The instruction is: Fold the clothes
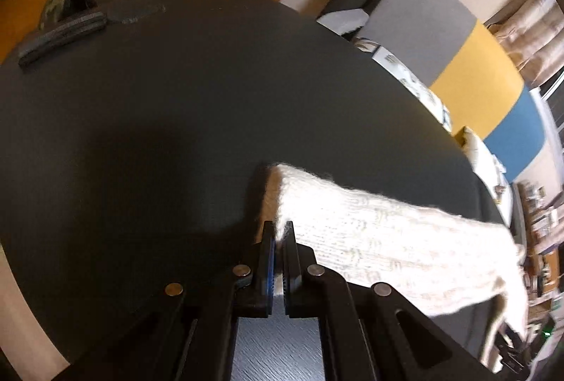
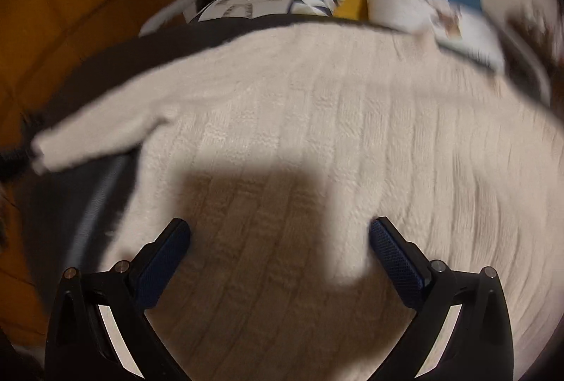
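Lying spread on the dark bench (image 1: 141, 134): cream knit sweater (image 2: 317, 120), one sleeve (image 1: 370, 233) being pinched at its cuff by left gripper (image 1: 279, 240), jaws nearly closed. Hovering over the sweater body: right gripper (image 2: 280, 240), jaws wide. Risking: thin grip slipping off fuzzy knit, sleeve dropping skewed.

- A cream ribbed knit sweater (image 1: 387, 240) is clamped at its cuff edge by the left gripper (image 1: 280, 233).
- The sleeve is stretched rightward above the dark round table (image 1: 176, 116).
- A folded dark garment (image 1: 63, 31) is seen at the table's far left rim.
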A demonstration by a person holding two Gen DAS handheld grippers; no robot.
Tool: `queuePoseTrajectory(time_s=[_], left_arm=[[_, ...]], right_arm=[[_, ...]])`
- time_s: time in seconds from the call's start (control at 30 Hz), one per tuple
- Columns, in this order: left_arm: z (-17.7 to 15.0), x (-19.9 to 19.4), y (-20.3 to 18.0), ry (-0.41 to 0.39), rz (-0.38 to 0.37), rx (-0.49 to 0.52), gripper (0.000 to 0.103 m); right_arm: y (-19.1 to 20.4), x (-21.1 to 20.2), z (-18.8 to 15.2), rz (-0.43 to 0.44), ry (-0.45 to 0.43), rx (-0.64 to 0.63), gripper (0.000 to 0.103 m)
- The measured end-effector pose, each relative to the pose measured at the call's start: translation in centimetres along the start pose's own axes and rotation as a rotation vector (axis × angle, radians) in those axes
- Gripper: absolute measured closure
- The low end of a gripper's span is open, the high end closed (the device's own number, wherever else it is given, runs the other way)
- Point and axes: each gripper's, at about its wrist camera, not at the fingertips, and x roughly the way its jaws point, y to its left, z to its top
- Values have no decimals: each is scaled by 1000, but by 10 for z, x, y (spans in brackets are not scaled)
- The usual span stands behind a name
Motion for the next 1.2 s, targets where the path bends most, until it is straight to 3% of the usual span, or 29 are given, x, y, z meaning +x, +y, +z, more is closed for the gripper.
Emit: queuePoseTrajectory(time_s=[0.23, 0.37, 0.43, 0.5, 0.57, 0.63, 0.7, 0.8, 0.83, 0.97, 1.13, 1.2], left_arm=[[20, 9, 12, -20, 83, -19, 101], [28, 2, 6, 17, 53, -10, 99], [25, -11, 10, 23, 45, -24, 98], [25, -25, 15, -19, 55, -54, 98], [30, -40, 10, -90, 9, -71, 96], [29, -50, -6, -126, -71, -28, 92], [25, -47, -34, -117, -83, 66, 92], [18, -17, -55, -31, -15, 146, 92], [16, -5, -60, 3, 13, 167, 92], [13, -1, -62, 12, 4, 163, 92], [11, -6, -60, -10, -38, 135, 92], [9, -15, -73, -50, -60, 179, 92]], right_arm=[[16, 9, 9, 9, -13, -75, 0], [12, 5, 10, 37, 17, -104, 0], [7, -5, 19, 94, 55, -92, 0], [6, -22, 24, 149, 3, -70, 0], [10, -33, 30, 175, -27, -68, 0], [19, -29, 32, 137, -22, -99, 0], [27, -14, 33, 67, 12, -132, 0], [32, 7, 24, 38, 69, -123, 0], [37, 6, 18, 34, 39, -124, 0], [50, -3, -1, 57, -24, -195, 0], [38, 1, 16, 120, 20, -188, 0], [33, -6, 27, 156, 23, -186, 0]])
